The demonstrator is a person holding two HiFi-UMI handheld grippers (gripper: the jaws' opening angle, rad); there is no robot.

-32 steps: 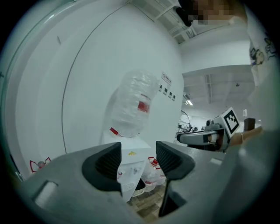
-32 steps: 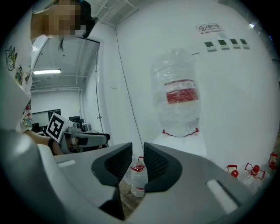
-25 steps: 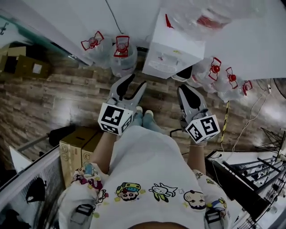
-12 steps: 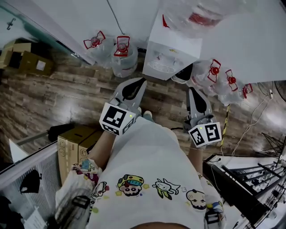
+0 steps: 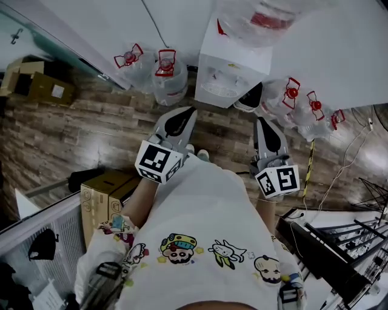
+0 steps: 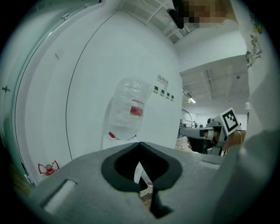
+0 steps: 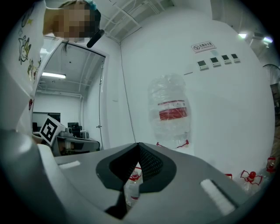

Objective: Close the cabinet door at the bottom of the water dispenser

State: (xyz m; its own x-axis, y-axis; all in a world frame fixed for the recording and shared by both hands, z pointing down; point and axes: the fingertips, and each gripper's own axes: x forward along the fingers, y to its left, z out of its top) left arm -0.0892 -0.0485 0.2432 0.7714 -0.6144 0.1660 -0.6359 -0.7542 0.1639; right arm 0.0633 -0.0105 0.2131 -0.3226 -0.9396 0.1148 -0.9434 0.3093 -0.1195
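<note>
The white water dispenser [image 5: 233,66] stands against the wall with a clear bottle [image 5: 260,18] on top. A dark, white-edged shape [image 5: 250,97] sticks out at its lower right; I cannot tell whether it is the cabinet door. My left gripper [image 5: 193,110] is shut and empty, held just short of the dispenser's left front. My right gripper [image 5: 260,120] has just been closing; its tips meet with nothing between them, below the dark shape. In the left gripper view the shut gripper [image 6: 140,143] points at the bottle [image 6: 129,109]. The right gripper view shows that gripper [image 7: 138,144] below the bottle [image 7: 170,111].
Spare water bottles with red handles stand on the wooden floor left [image 5: 160,72] and right [image 5: 297,100] of the dispenser. Cardboard boxes [image 5: 106,194] lie at my left and another box [image 5: 36,85] at the far left. Cables [image 5: 339,163] and a black stand [image 5: 327,254] are at the right.
The left gripper's jaws were forked open a second ago and now meet. Both grippers have shifted slightly to the right in the head view, and the right one now points straighter at the dispenser.
</note>
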